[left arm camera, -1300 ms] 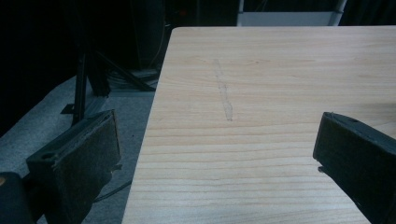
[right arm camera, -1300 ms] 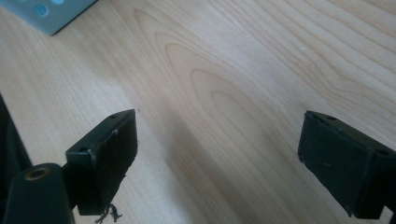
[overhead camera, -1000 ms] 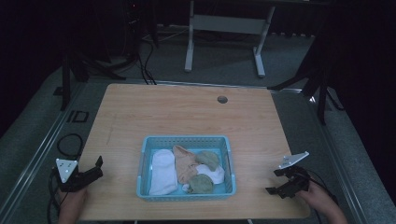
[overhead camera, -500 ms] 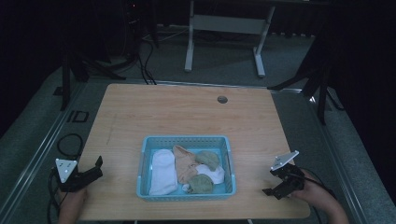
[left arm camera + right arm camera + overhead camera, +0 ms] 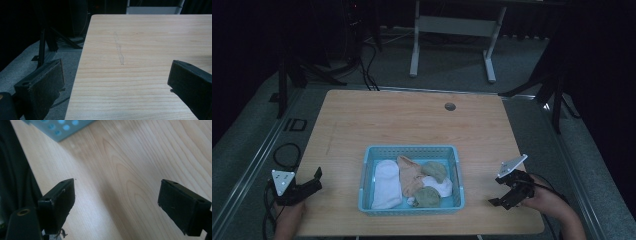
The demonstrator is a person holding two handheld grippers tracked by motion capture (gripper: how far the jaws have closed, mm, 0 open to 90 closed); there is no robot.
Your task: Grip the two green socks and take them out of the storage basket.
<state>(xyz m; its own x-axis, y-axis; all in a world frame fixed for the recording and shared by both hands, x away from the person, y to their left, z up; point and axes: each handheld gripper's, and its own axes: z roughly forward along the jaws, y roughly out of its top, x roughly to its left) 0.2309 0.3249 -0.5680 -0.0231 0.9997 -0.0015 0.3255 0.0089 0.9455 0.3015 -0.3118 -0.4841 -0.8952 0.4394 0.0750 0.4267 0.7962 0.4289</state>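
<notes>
Down at the table's near corners, two grippers wait with jaws spread wide and nothing between them: the left gripper (image 5: 314,181) at about eight o'clock, the right gripper (image 5: 504,192) at about four. Between them sits one blue plastic basket (image 5: 412,151) on the wooden table (image 5: 412,122), well apart from both. Inside I count one white sock (image 5: 386,182), one peach sock (image 5: 409,175) and two green socks (image 5: 435,170); a further white piece (image 5: 439,186) lies half buried, hard to identify.

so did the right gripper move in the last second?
Yes. The right gripper has dropped toward the table's near edge and slightly closer to the blue basket, which stayed put.
</notes>
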